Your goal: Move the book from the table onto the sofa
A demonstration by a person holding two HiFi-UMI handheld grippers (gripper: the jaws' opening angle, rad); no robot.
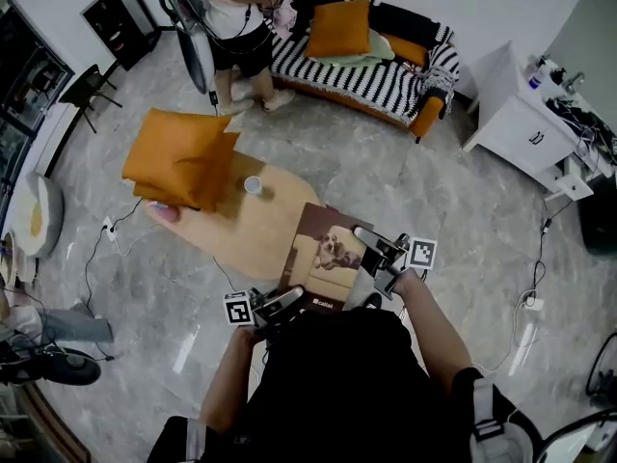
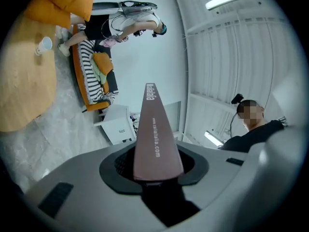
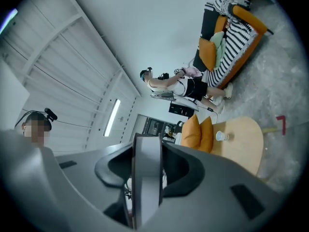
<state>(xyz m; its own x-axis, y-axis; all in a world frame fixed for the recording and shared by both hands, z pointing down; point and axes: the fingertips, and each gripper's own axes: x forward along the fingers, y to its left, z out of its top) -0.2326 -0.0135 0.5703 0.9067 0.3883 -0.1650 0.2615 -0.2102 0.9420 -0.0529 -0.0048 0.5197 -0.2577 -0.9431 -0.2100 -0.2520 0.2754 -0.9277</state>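
The book [image 1: 328, 256], brown with a dog picture on its cover, is held flat in front of me, over the near end of the wooden table [image 1: 241, 230]. My left gripper [image 1: 278, 303] is shut on its near left corner, and my right gripper [image 1: 382, 261] is shut on its right edge. The left gripper view has the brown spine [image 2: 153, 134] standing edge-on between the jaws of the left gripper [image 2: 155, 172]. In the right gripper view the page edge [image 3: 146, 163] fills the gap of the right gripper [image 3: 145, 178]. The striped sofa [image 1: 371, 77] stands far ahead.
Two orange cushions [image 1: 181, 158] and a small white cup [image 1: 253, 184] rest on the table. Another person [image 1: 241, 32] stands at the sofa's left end. An orange cushion [image 1: 339, 29] lies on the sofa. A white cabinet [image 1: 525, 123] is at the right, and cables [image 1: 535, 287] trail on the floor.
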